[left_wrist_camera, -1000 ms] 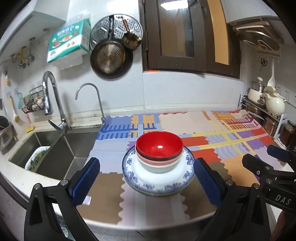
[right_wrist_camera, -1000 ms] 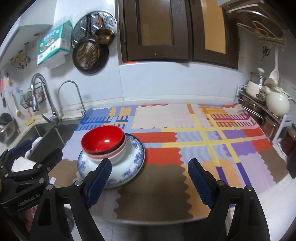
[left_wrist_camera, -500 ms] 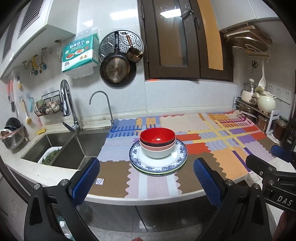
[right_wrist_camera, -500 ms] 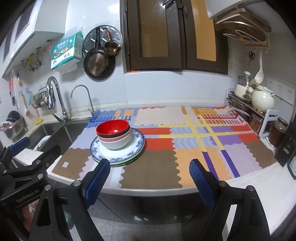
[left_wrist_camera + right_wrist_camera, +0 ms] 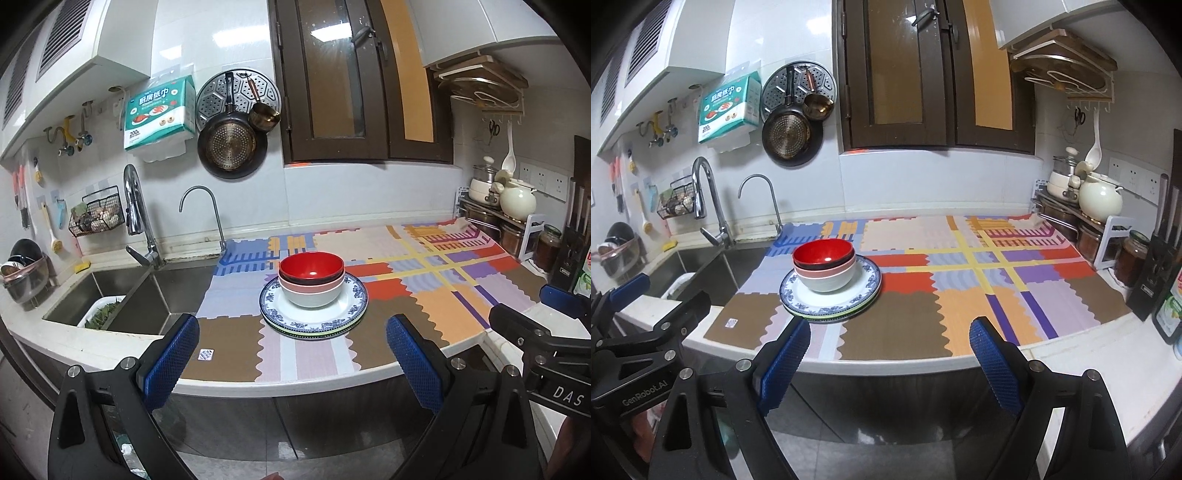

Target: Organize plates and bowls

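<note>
Nearest to me, my left gripper point(image 5: 291, 356) hangs in front of the counter edge with its two blue pads spread wide and nothing between them, and my right gripper point(image 5: 890, 356) does the same a little further to the right, jaws equally wide and empty. Each shows in the other's camera at the side, well apart from the dishes. Beyond the fingers lies the patchwork mat point(image 5: 436, 295) covering the counter, and on its left half sits the one stack I care about: plates point(image 5: 314, 321) at the bottom, the top one white with a blue patterned rim, and under it I count at least one more edge, possibly two, though I cannot tell the exact number. Centred on the plates stand three nested bowls point(image 5: 311, 277): a white one lowest, a pink one inside it, and a red one with a dark outside on top. The stack stands upright, touching neither gripper. To the left of the mat is the sink point(image 5: 110, 295) with two taps point(image 5: 138, 218) behind it. On the far wall one frying pan point(image 5: 231, 144) hangs, and at the far right one cream teapot point(image 5: 517, 201) sits on a rack.
</note>
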Demonstrator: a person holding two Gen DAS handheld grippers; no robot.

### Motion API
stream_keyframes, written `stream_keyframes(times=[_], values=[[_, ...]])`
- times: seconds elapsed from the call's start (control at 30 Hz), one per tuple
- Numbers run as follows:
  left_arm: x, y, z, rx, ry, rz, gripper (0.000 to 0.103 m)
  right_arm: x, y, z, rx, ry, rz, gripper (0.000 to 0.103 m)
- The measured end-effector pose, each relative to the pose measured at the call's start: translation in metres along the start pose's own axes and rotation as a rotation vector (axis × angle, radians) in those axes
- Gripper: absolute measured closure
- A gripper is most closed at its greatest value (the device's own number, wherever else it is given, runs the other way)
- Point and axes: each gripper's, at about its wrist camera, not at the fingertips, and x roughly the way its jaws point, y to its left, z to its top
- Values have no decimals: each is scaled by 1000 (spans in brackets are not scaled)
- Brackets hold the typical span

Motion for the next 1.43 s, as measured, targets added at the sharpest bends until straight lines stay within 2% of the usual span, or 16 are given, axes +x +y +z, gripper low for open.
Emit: stream_keyframes(times=[0.6,1.43], values=[[-15,-2,-3,-7,-24,-12,0,-15,-1,-7,3,-6,-9,14],[3,-5,2,-12,-6,-3,0,-7,-6,1,-11,1,-14,14]])
